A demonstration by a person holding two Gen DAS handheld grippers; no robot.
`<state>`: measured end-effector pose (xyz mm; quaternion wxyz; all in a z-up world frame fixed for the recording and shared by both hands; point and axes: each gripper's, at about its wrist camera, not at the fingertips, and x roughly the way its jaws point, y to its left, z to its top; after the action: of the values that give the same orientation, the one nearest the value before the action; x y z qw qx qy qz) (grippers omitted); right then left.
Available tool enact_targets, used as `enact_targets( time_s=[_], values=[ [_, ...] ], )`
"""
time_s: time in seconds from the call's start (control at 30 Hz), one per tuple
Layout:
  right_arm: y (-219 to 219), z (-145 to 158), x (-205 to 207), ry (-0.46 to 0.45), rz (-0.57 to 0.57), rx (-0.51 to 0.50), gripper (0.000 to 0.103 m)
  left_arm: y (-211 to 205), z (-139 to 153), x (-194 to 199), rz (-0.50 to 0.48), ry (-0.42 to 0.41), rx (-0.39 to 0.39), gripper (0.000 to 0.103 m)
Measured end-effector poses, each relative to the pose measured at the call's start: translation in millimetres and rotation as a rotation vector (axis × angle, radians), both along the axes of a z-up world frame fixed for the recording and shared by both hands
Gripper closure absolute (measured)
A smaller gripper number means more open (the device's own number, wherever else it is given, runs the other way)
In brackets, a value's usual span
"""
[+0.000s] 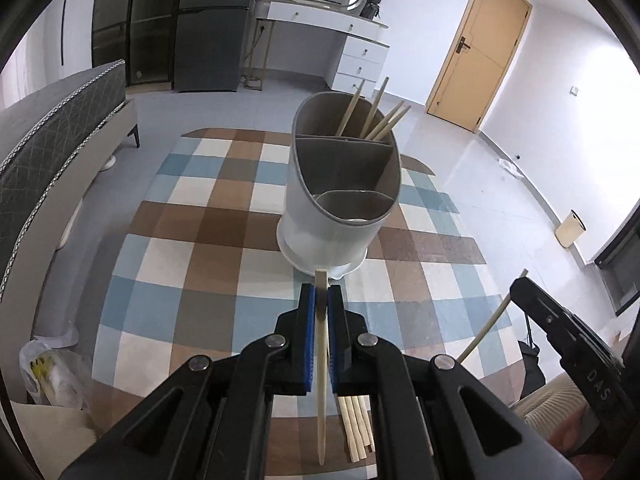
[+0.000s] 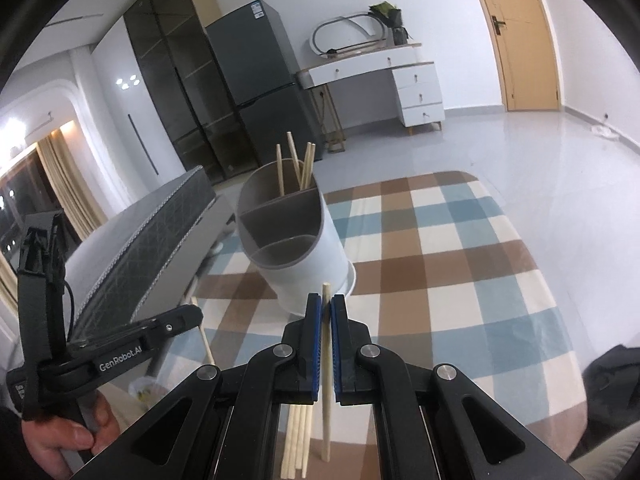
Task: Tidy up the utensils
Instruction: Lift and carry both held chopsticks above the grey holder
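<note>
A white oval utensil holder (image 1: 332,216) (image 2: 304,256) with three grey compartments stands on the checkered table (image 1: 192,248) (image 2: 460,264). Several wooden chopsticks (image 1: 376,118) (image 2: 298,168) stand in its far compartment. My left gripper (image 1: 322,294) is shut on a chopstick (image 1: 322,364), held upright just in front of the holder. My right gripper (image 2: 326,304) is shut on another chopstick (image 2: 327,376), also upright in front of the holder. Several loose chopsticks (image 1: 356,428) (image 2: 296,440) lie on the table beneath the grippers. The right gripper shows in the left wrist view (image 1: 520,280); the left one in the right wrist view (image 2: 196,310).
A grey sofa (image 1: 60,132) (image 2: 152,236) runs along the table's left side. A plastic bag (image 1: 52,372) lies on the floor at the left. A fridge (image 2: 256,80), a white desk (image 1: 340,36) and a door (image 1: 480,48) stand at the back.
</note>
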<state>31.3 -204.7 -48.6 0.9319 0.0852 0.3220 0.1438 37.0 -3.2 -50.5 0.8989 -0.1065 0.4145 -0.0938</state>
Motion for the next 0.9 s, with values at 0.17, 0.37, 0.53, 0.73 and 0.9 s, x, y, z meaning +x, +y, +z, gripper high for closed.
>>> enact_targets(
  time_s=[0.17,0.37,0.53,0.73,0.9],
  values=[
    [3,8,-10,-0.028,-0.004,-0.014,0.099,3,14,-10,-0.007,-0.033,-0.015,0.102],
    [3,14,-14,-0.053,-0.015,-0.029,0.099,3,25,-18,-0.026,-0.055,-0.011,0.102],
    [5,17,-15,-0.067,-0.012,-0.045,0.099,4,33,-19,-0.039,-0.07,0.002,0.102],
    [5,24,-15,-0.086,-0.006,-0.029,0.099,7,48,-18,-0.05,-0.092,-0.017,0.102],
    [5,39,-10,-0.117,0.017,-0.025,0.099,10,63,-12,-0.05,-0.109,-0.036,0.102]
  ],
)
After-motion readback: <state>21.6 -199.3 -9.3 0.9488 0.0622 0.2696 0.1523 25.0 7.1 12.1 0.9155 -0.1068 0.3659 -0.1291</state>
